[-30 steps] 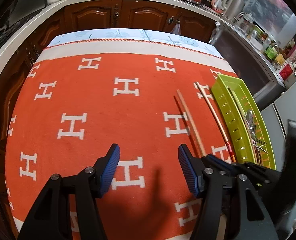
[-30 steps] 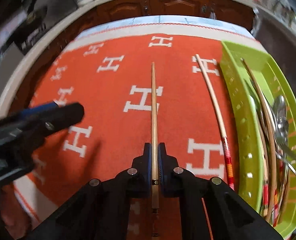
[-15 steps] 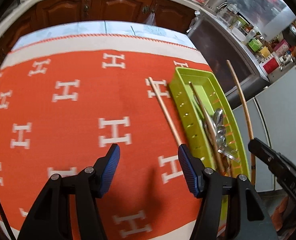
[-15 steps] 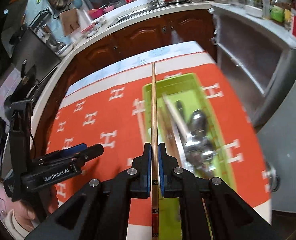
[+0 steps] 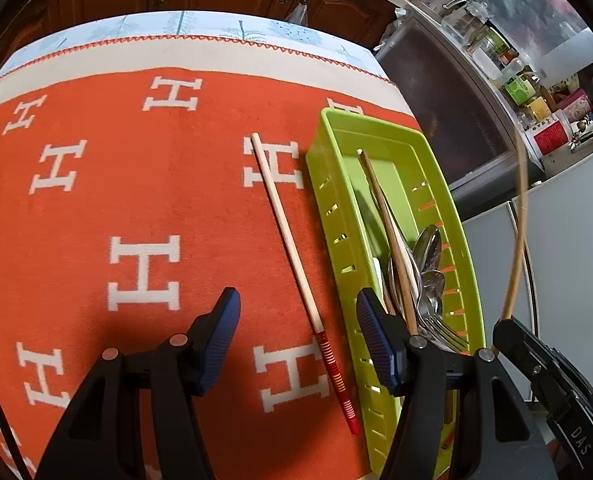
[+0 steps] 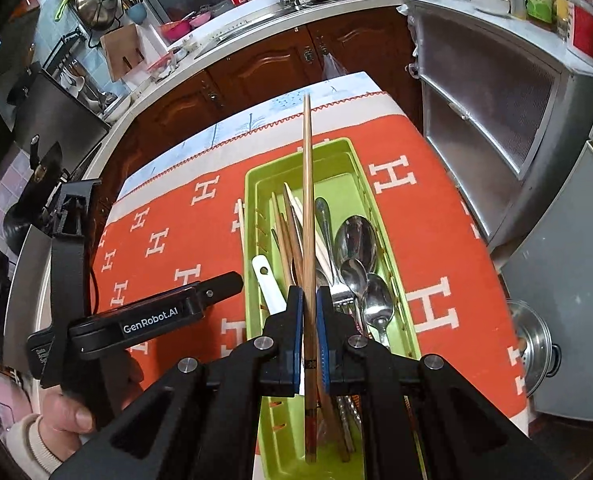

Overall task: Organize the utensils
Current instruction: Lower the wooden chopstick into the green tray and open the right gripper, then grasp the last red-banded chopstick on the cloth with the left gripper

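We read "GenRobot.AI" on the side of the left gripper (image 6: pixel 216 292), and white H letters cover the orange cloth (image 5: pixel 96 184). The right gripper (image 6: pixel 307 322) has its jaws closed on a wooden chopstick (image 6: pixel 307 200) above the green tray (image 6: pixel 406 332). The left jaws stand wide and hold nothing. A second chopstick (image 5: pixel 292 256) lies on the cloth just beside the tray.

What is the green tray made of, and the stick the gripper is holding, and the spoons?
The green tray looks like smooth moulded plastic, with punched slots in its walls. The chopstick shut in the right gripper looks like light bamboo or wood, matte. The spoons look like polished steel, mirror-bright.
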Motion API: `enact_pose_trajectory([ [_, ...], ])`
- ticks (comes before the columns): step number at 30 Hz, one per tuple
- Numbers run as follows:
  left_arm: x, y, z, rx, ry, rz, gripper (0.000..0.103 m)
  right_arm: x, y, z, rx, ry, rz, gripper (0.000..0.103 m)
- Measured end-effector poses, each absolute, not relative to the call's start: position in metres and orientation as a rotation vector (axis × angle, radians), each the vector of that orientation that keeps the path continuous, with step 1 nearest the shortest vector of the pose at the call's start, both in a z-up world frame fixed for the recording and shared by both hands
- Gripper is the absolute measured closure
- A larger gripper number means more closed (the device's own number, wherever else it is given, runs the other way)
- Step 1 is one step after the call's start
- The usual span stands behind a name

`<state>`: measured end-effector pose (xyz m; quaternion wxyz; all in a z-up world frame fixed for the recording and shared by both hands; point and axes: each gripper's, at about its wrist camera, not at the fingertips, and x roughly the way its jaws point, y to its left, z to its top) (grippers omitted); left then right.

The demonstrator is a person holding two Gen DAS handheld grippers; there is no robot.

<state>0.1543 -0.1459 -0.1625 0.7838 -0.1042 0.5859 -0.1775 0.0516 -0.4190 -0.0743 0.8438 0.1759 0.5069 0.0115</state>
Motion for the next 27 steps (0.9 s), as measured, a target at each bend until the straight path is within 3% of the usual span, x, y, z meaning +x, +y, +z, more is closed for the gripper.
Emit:
enact_pose_trajectory([
  [7,0.159,-0.153,-0.175,-0.215,1.281,-0.368,0.045,0.051,-0.422,-0.087,0.345,1.082,0.003,0.095],
  [11,0.162,-0.159,-0.179,-0.207,1.282,-0.357,0.045,0.050,-0.418,-0.088,0.339,1.075,0.000,0.083],
  [27,0.150,-0.185,-0.180,0.019,1.229,-0.317,0.053,0.040,-0.409,-0.082,0.283,1.051,-0.031,0.082],
])
